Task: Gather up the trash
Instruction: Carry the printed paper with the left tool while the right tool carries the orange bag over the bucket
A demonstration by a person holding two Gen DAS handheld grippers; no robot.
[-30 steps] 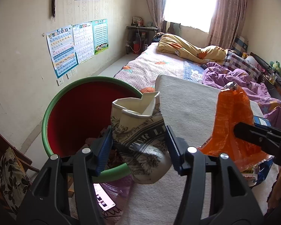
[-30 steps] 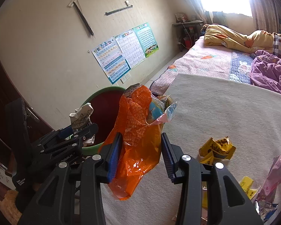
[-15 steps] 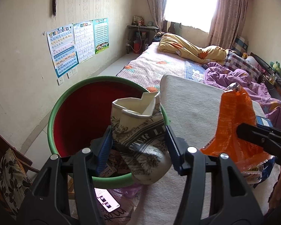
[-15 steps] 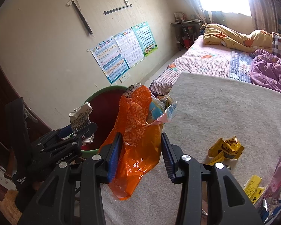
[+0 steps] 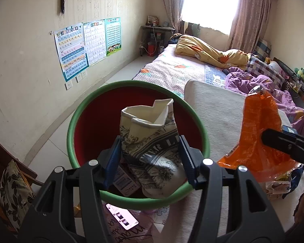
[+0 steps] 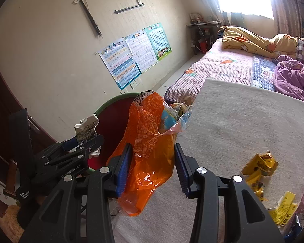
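My left gripper is shut on a crumpled paper cup with black print, held over the mouth of a red bin with a green rim. Some packaging lies in the bin's bottom. My right gripper is shut on an orange plastic bag stuffed with wrappers, held above the beige blanket beside the bin. In the left wrist view, that orange bag hangs at the right. In the right wrist view, the left gripper with the cup shows at the left.
Yellow snack wrappers and more wrappers lie on the blanket at the right. A phone with a lit screen lies below the bin. A wooden chair with a patterned cushion stands at the left. A bed with quilts fills the back.
Both grippers have shifted left toward the bin. The cup now hangs over the bin's opening, and the orange bag has come closer to the blanket's edge.
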